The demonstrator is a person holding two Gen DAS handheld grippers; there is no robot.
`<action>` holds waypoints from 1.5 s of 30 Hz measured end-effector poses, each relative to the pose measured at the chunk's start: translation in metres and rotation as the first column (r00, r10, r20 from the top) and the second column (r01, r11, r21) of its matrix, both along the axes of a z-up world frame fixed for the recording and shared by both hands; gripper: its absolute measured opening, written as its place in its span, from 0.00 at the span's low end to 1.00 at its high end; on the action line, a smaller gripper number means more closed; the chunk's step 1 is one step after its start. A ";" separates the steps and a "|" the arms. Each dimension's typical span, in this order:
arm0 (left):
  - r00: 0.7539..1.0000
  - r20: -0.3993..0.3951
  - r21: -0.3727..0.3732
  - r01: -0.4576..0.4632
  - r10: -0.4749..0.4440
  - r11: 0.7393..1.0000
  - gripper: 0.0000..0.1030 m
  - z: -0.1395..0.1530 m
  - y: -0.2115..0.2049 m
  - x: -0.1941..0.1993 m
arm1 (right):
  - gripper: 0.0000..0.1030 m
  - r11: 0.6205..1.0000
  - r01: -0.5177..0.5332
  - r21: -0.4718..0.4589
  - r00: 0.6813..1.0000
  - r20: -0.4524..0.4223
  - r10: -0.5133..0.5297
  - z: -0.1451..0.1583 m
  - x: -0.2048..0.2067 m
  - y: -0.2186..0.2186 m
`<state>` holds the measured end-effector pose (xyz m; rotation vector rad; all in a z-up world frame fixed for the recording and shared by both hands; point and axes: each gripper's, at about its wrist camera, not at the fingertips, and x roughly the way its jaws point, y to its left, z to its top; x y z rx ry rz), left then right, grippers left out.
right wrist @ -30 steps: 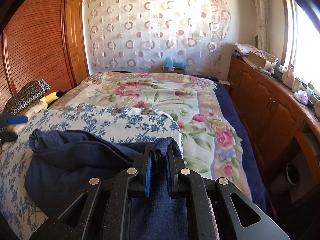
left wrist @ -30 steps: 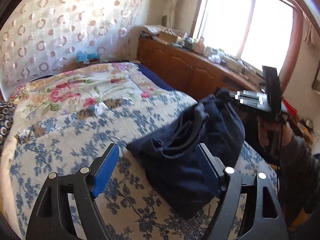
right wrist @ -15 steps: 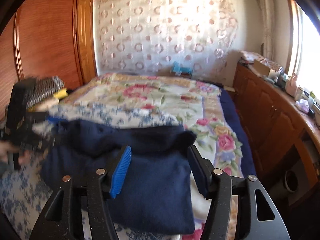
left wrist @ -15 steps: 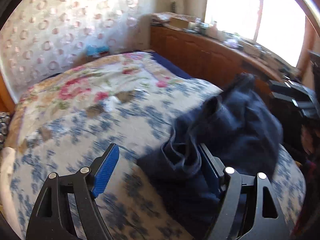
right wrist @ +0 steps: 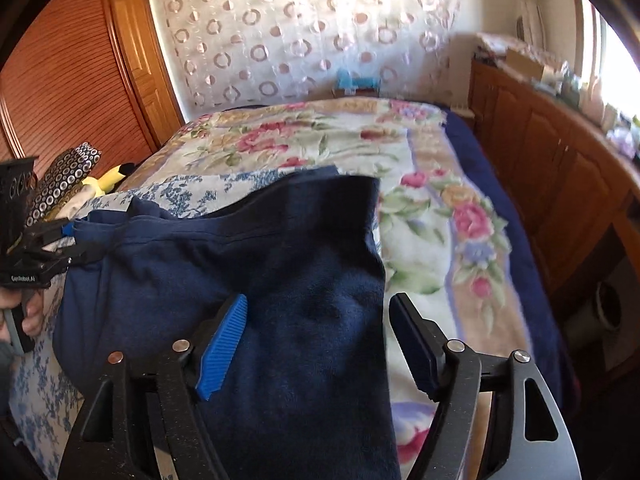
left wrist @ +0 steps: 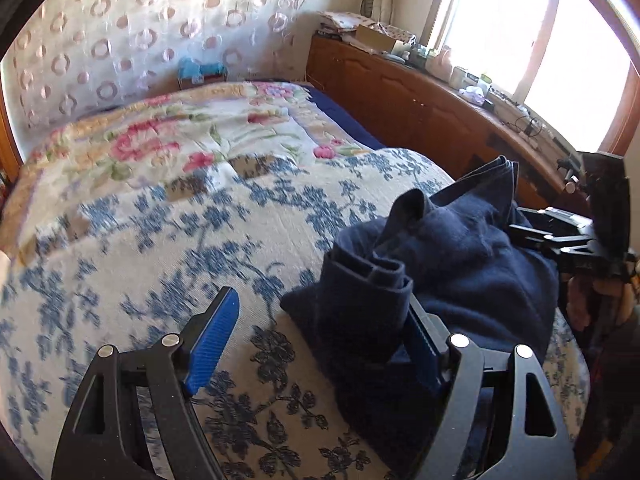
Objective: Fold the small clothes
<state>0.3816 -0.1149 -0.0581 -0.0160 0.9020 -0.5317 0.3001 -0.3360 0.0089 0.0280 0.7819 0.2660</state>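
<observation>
A dark navy garment lies bunched on the blue-flowered bedspread; it also fills the lower middle of the right wrist view. My left gripper is open, its right finger against the garment's folded left edge. It shows at the left of the right wrist view, at the garment's corner. My right gripper is open, jaws wide over the garment's right edge. It shows at the right of the left wrist view, beside the cloth.
A floral blanket covers the far half of the bed. A wooden cabinet with clutter runs along the window side. A wooden wardrobe, a patterned pillow and a yellow plush toy are at the left.
My right gripper let go of the garment and opened wide. The garment dropped onto the bed. My left gripper moved in against the garment's left edge.
</observation>
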 end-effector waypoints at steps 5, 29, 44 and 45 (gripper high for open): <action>0.999 -0.039 -0.039 0.033 -0.035 0.999 0.52 -0.008 -0.007 -0.004 | 0.73 0.999 -0.030 0.014 0.999 -0.017 0.031 0.003 0.004 0.002; 0.972 0.232 -0.226 0.030 0.024 0.974 0.16 0.127 0.084 -0.100 | 0.18 0.980 -0.189 -0.062 0.944 0.263 0.199 0.103 -0.044 0.079; 0.853 0.312 -0.301 -0.328 0.417 0.896 0.16 0.156 0.300 -0.163 | 0.18 0.847 -0.515 -0.133 0.776 0.346 0.526 0.156 0.016 0.290; 0.847 0.312 -0.304 -0.342 0.432 0.889 0.16 0.154 0.307 -0.163 | 0.18 0.836 -0.532 -0.135 0.766 0.345 0.543 0.158 0.024 0.301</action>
